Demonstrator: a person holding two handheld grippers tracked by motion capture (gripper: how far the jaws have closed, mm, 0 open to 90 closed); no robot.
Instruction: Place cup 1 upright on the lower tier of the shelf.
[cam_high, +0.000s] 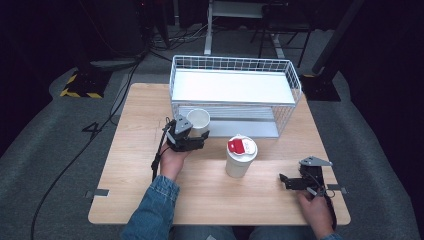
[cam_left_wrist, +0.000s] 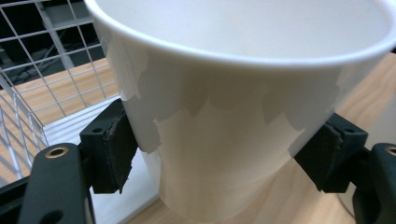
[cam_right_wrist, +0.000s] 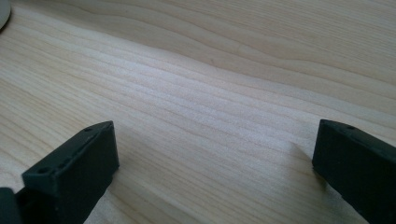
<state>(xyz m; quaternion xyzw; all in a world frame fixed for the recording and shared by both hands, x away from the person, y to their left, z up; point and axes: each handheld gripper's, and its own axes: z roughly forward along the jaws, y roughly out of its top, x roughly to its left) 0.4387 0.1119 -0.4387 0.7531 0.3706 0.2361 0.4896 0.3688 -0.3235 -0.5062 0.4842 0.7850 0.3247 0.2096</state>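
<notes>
Open white cup (cam_high: 198, 120): upright, just in front of wire rack (cam_high: 235, 95) | left tongs (cam_left_wrist: 224, 149): clamped on cup sides | right tongs (cam_right_wrist: 210, 172): apart, over bare table (cam_high: 200, 190) | lidded cup (cam_high: 241, 156): mid-table, between both tongs.

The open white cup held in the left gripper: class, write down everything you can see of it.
The open white cup is plain, smooth and lidless, with a rolled rim and walls tapering downward; it looks like paper or plastic. Its visible inside wall is bare. It stands upright, clamped on opposite sides by the pads of the left gripper, whose jaws press its wall. It sits at the front of the white wire rack, over the wooden table, left of the lidded cup.
</notes>
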